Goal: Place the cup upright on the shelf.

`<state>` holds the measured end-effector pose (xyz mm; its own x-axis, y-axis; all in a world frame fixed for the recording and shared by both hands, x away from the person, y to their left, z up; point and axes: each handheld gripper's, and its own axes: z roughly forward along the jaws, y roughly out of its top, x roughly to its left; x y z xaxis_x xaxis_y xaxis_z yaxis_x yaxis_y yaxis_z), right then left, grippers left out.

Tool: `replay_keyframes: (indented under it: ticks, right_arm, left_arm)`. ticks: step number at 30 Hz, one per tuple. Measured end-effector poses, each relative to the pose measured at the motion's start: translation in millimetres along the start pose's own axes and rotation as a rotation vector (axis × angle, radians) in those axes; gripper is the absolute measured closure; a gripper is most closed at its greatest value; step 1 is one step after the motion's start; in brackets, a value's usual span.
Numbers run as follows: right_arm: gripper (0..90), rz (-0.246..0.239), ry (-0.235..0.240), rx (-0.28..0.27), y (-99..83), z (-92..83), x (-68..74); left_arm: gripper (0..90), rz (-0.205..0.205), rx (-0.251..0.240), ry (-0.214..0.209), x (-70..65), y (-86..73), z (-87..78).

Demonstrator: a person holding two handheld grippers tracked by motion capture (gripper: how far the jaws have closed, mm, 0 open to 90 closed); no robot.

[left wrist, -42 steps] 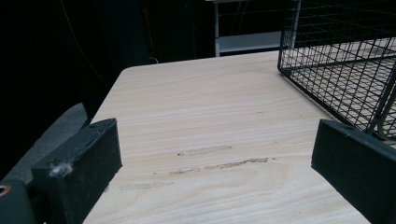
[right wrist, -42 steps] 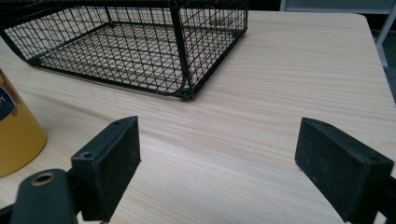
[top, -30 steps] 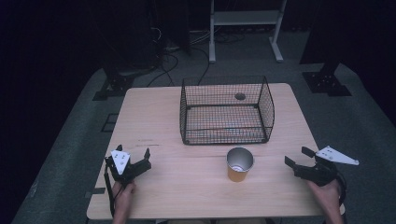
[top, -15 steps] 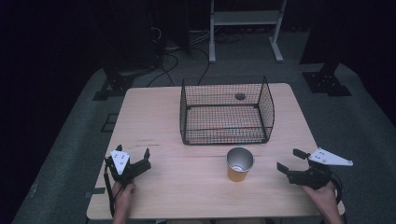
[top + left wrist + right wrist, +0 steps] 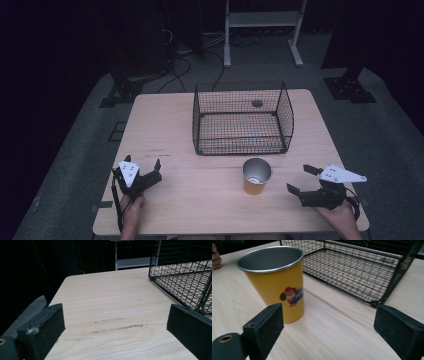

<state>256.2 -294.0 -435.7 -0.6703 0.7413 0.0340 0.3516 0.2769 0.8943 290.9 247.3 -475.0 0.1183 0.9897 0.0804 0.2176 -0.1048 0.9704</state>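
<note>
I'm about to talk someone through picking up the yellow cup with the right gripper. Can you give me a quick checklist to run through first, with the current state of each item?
1. Right gripper jaws open wide enough for the cup: ok, both jaws stand far apart.
2. Yellow cup upright on the table: ok.
3. Cup lined up between the right jaws: not ok; in the right gripper view it sits beyond the left jaw, off centre.
4. Cup clear of the wire basket: ok, a strip of table lies between them.
5. Left gripper out of the way: ok, open, near the far table corner.
6. Cup empty: cannot tell, its bottom isn't clearly visible.
</note>
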Motion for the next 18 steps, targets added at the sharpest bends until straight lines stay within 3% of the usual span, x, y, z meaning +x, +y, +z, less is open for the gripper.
replay_keyframes:
  ticks: [5,18]
  right_arm:
    - [8.4,-0.019,0.008,0.020,-2.0,10.2,12.3]
    - [8.4,-0.044,0.048,0.050,-0.9,30.2,26.7]
  left_arm:
    - [0.8,-0.003,0.001,0.000,0.2,0.0,0.1]
    - [0.8,-0.003,-0.002,-0.002,0.5,0.0,0.1]
